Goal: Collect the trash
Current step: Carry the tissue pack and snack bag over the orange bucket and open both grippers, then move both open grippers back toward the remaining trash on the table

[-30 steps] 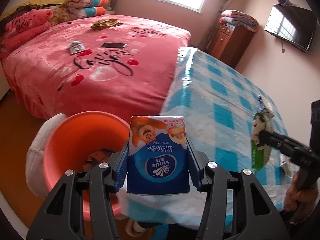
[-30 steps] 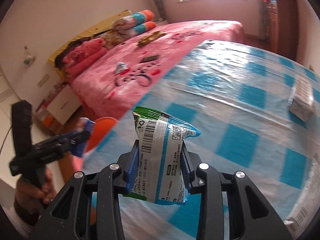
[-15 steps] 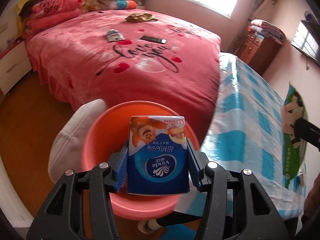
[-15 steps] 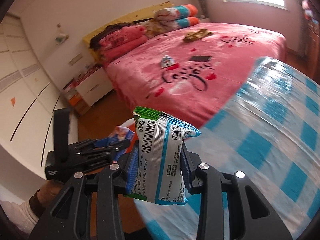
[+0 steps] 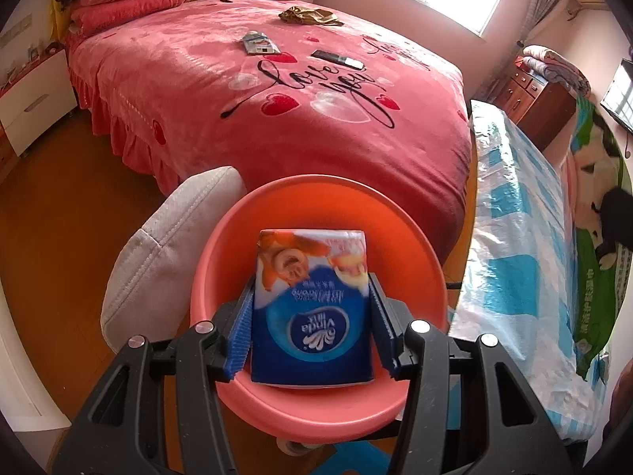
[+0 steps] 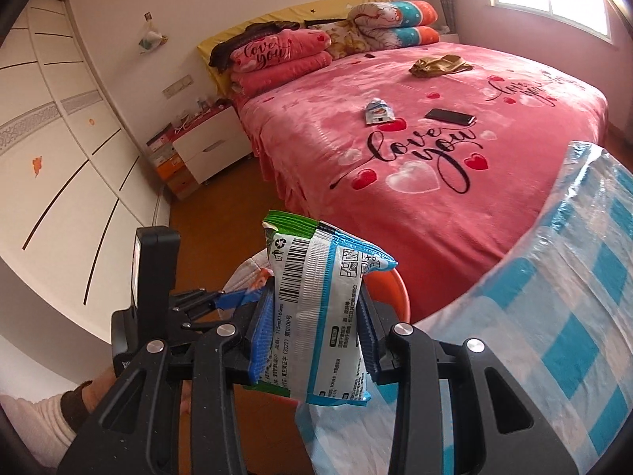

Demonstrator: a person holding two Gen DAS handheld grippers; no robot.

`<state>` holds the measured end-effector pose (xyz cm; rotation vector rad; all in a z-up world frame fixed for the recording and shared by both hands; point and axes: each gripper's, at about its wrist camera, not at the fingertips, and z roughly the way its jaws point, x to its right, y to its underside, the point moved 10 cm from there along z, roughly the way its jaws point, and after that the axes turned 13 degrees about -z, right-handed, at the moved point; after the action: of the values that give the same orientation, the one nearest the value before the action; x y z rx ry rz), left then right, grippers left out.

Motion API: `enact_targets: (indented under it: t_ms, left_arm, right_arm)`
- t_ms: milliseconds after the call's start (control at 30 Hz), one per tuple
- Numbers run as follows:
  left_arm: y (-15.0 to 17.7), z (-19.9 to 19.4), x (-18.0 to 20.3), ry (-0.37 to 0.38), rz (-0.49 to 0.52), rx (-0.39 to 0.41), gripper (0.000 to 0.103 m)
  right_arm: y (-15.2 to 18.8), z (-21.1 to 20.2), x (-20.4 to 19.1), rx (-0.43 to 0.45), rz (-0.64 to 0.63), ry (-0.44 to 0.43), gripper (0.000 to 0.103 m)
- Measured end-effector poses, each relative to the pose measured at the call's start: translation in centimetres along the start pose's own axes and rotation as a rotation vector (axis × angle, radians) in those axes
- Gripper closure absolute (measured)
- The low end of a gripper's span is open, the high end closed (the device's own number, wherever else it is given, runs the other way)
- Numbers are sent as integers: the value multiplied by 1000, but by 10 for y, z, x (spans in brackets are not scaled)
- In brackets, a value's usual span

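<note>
Now that both arms have swung off the checked table (image 5: 510, 213), the orange bin (image 5: 316, 198) sits directly under the left gripper (image 5: 312, 330), clamped on the tissue pack (image 5: 312, 312), ready to drop; the right gripper (image 6: 312, 326), near right, pinches the snack wrapper (image 6: 320, 308).

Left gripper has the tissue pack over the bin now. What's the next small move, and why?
Probably open the left gripper and let the tissue pack drop. In the left wrist view the pack sits framed by the orange bin rim, apparently above its opening. The right gripper, shut on the snack wrapper, is beside the bin and can follow.
</note>
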<state>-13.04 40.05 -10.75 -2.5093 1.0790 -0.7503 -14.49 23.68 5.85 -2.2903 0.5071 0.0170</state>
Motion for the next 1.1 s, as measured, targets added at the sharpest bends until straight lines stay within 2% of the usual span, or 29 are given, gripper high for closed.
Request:
enact_targets:
  t_ms: [33,100,133,233,367,600,1100]
  left_arm:
    - [-1,3,-3,-14,-1,0,37]
    - [-1,6,-11,-60,-12,6,25]
    - [-2,8,-17,-82,-25,8,25]
    - [-3,8,-23,-87,-48,5,23]
    - [-10,-2,-23,-114,-24,46,21]
    - [-16,-15,-6,-117,17,83,15]
    - [-17,-36,52,-97,120,135,11]
  right_arm:
    - [-1,5,-1,-11,-2,-7,62]
    - [-1,11,-1,-18,4,1,55]
    - [-3,11,-1,-10,7,1,50]
    - [-2,5,2,10,13,24,30]
    - [2,-13,15,33,27,84,21]
    - [24,-39,39,49,100,155,14]
    - [71,-93,69,84,160,303,11]
